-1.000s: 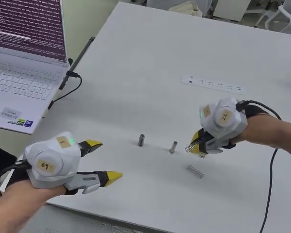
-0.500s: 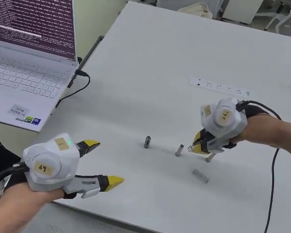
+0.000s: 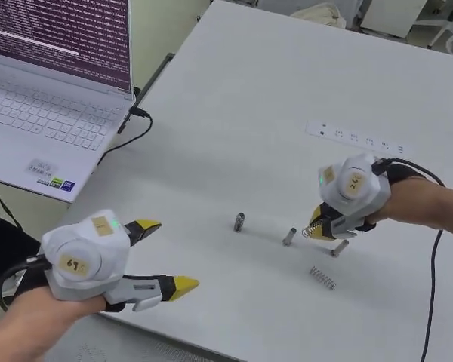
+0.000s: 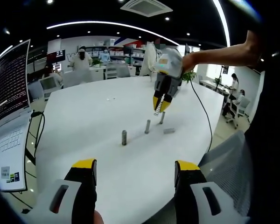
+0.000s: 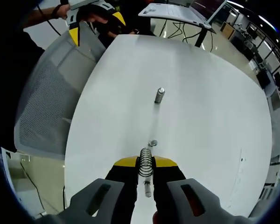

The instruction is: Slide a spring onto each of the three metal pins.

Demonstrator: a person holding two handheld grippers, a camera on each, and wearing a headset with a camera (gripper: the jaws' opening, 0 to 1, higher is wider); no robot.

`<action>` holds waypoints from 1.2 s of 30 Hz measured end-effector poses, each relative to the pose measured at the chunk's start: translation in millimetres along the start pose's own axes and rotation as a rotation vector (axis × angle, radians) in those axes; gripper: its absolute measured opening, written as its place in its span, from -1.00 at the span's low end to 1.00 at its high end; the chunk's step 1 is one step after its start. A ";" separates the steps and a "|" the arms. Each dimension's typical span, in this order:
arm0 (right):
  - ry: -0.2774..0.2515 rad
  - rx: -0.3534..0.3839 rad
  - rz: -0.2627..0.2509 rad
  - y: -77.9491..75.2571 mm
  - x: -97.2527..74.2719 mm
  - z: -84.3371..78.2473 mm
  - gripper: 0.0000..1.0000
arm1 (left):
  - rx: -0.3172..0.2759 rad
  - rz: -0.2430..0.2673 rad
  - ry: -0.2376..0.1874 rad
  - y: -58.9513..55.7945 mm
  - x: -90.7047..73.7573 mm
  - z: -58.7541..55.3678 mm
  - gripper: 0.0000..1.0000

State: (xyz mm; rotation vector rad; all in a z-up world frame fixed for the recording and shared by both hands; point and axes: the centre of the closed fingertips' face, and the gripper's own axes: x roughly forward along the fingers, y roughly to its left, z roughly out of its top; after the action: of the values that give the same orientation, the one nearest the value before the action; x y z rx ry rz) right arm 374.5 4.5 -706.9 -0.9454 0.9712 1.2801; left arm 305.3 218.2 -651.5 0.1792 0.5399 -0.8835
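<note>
Three short metal pins stand in a row on the white table [image 3: 234,128]. The left pin [image 3: 239,222] [image 5: 159,95] looks darker and ribbed. The middle pin [image 3: 289,236] [image 5: 152,143] and the right pin [image 3: 338,247] are bare. My right gripper [image 3: 317,226] [image 5: 145,164] is shut on a spring [image 3: 309,230] [image 5: 145,158], whose free end points at the middle pin from close by. A loose spring [image 3: 322,277] [image 4: 169,131] lies near the right pin. My left gripper [image 3: 166,254] [image 4: 135,168] stands open with nothing in it, near the table's front edge.
An open laptop [image 3: 45,113] sits at the left with a cable [image 3: 128,128] plugged into its side. A white power strip [image 3: 359,138] lies behind the pins. A mesh chair [image 5: 46,93] stands beside the table edge.
The camera has shifted. My right gripper, still holding the spring, has edged a little closer to the middle pin, and the right pin now shows beside it. The left gripper stays open.
</note>
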 end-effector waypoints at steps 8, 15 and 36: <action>0.019 -0.013 0.010 -7.5 6.9 0.8 -0.83 | -0.012 0.011 0.002 3.5 -2.2 -2.7 0.27; 0.036 -0.030 0.023 -11.0 13.9 1.9 -0.83 | -0.017 0.014 0.000 3.5 -3.1 -2.2 0.28; 0.068 -0.052 0.057 -13.4 28.9 4.2 -0.83 | -0.043 0.026 0.009 10.9 -3.5 -7.1 0.25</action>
State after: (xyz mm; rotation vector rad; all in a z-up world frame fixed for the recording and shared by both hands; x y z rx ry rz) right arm 389.4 16.8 -732.6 -1.0128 1.0284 1.3340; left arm 309.3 230.1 -656.5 0.1509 0.5636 -0.8453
